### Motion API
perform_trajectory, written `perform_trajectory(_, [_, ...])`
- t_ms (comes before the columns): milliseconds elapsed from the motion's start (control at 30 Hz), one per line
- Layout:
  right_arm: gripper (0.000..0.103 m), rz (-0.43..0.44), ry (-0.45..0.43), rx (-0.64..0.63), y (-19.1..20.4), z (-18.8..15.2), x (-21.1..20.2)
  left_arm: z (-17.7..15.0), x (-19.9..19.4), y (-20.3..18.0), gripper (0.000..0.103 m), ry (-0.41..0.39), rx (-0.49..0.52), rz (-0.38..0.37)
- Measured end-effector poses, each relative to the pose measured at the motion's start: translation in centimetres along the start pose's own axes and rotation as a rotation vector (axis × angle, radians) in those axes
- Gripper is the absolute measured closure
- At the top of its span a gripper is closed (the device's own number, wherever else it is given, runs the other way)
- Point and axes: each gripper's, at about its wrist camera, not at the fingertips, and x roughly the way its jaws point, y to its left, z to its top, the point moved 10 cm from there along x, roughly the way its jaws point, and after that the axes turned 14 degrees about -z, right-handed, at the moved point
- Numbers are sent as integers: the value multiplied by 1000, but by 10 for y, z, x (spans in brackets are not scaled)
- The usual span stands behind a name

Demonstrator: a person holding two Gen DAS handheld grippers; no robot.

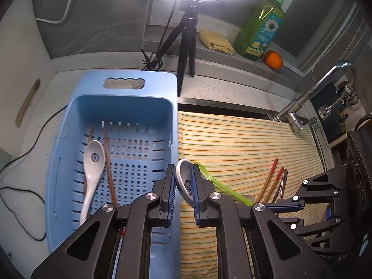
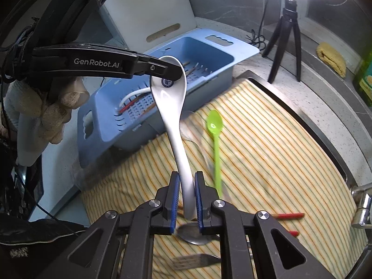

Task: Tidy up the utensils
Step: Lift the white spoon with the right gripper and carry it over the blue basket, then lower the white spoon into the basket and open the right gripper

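Both grippers have hold of the same white ceramic spoon (image 2: 173, 125), 1 at each end, up in the air over the striped cloth (image 2: 267, 162) that covers the sink. The left gripper (image 1: 183, 186) has its fingers (image 1: 171, 186) nearly closed on the rim of the spoon's bowl, the part with the small blue emblem. The right gripper (image 2: 187, 195) pinches the tip of the handle between its blue pads, again with only a narrow gap. The spoon hangs between them, clear of the cloth, close to the edge of the blue drain basket (image 1: 69, 139).

That basket sits on the speckled surface (image 1: 232, 88) just left of the sink. Inside it lie a 2nd white spoon (image 1: 91, 169) and some brown chopsticks (image 1: 109, 162), and from the right wrist view there looks to be a red-tipped pair in there too.

On the cloth rest a green plastic spoon (image 2: 215, 139), a pair of red-tipped chopsticks (image 1: 270, 179), a metal spoon (image 2: 193, 234) right under the right gripper, and a fork (image 2: 195, 260), which is blurred.

A gloved hand (image 2: 55, 114) grips the left tool. Behind stand a ring light on a black tripod (image 1: 186, 37), a green soap bottle (image 1: 260, 30), an orange (image 1: 274, 59), a yellow sponge (image 1: 215, 40) and the faucet (image 1: 313, 93).
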Motion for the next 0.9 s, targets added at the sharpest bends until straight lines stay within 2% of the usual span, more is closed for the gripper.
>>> perform_trajectory(500, [94, 61, 40, 83, 61, 50, 20, 12, -23, 59, 92, 44, 42, -2])
perform_trajectory(900, [93, 74, 108, 186, 87, 80, 49, 21, -11, 93, 92, 117, 63, -30])
